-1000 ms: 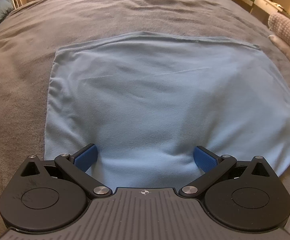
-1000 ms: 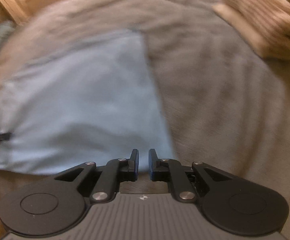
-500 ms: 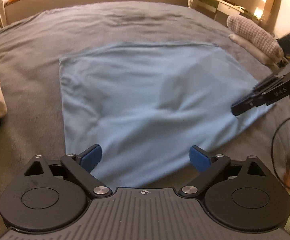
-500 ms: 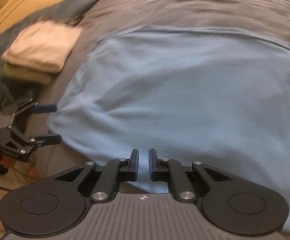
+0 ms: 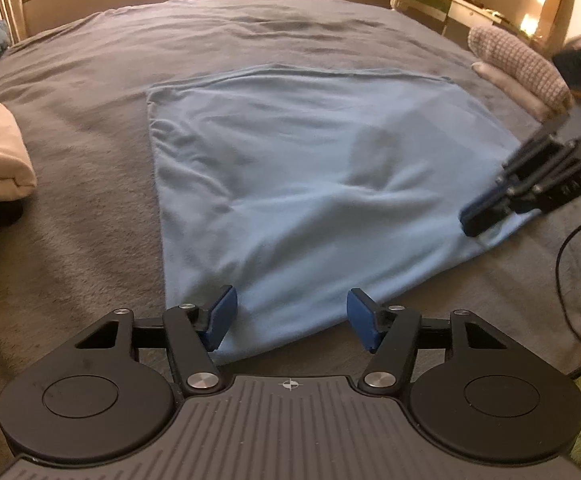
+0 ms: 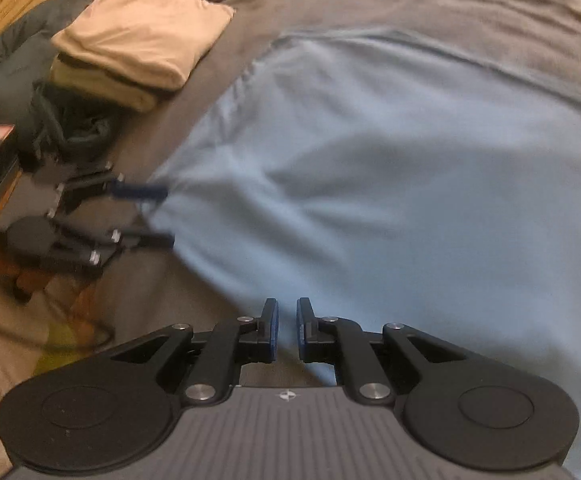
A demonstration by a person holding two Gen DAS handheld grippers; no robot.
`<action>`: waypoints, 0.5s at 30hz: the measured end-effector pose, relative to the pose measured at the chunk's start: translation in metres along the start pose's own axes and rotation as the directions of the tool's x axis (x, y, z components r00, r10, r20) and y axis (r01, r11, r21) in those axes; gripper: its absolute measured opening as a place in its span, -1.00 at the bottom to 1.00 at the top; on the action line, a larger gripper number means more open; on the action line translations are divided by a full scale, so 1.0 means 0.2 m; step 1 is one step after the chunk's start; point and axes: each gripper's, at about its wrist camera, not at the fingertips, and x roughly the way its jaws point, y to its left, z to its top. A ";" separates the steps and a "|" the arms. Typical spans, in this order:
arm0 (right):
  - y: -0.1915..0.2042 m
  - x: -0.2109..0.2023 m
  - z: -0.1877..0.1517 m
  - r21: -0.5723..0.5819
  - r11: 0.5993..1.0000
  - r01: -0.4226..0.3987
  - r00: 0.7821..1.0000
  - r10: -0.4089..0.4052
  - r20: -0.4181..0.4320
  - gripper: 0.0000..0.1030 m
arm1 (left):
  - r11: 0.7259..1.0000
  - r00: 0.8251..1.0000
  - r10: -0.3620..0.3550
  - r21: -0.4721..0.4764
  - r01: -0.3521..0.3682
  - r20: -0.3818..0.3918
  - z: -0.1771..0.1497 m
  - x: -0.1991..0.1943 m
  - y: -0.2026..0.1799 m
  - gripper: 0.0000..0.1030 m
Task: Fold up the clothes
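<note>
I have the light blue cloth (image 5: pixel 310 184) spread nearly flat on the grey bed (image 5: pixel 90 128), near its front edge, so both near corners are reachable for a fold. My left gripper (image 5: pixel 289 316) sits low at the cloth's near left corner, jaws spread wide astride the hem, gripping nothing. My right gripper (image 6: pixel 286 330) lies nearly level at the near right corner, jaws almost together; I cannot tell whether fabric sits between them. A folded beige stack (image 6: pixel 138 36) rests toward the bed's left edge.
</note>
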 end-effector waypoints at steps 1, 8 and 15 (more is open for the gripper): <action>0.01 0.03 0.01 -0.008 1.000 -0.002 1.000 0.002 -0.009 -0.81 | 1.000 1.000 0.007 -0.003 -0.007 -0.001 0.00 0.00 0.00 0.20; 0.15 0.09 -0.05 -0.097 0.991 -0.094 0.991 0.084 -0.107 -0.81 | 0.999 0.999 0.037 -0.026 -0.036 0.027 -0.01 -0.05 0.05 0.22; 0.14 0.07 0.10 -0.062 0.995 -0.078 0.997 0.079 0.026 -0.81 | 0.997 0.998 0.058 -0.059 -0.056 0.022 -0.01 -0.03 0.08 0.22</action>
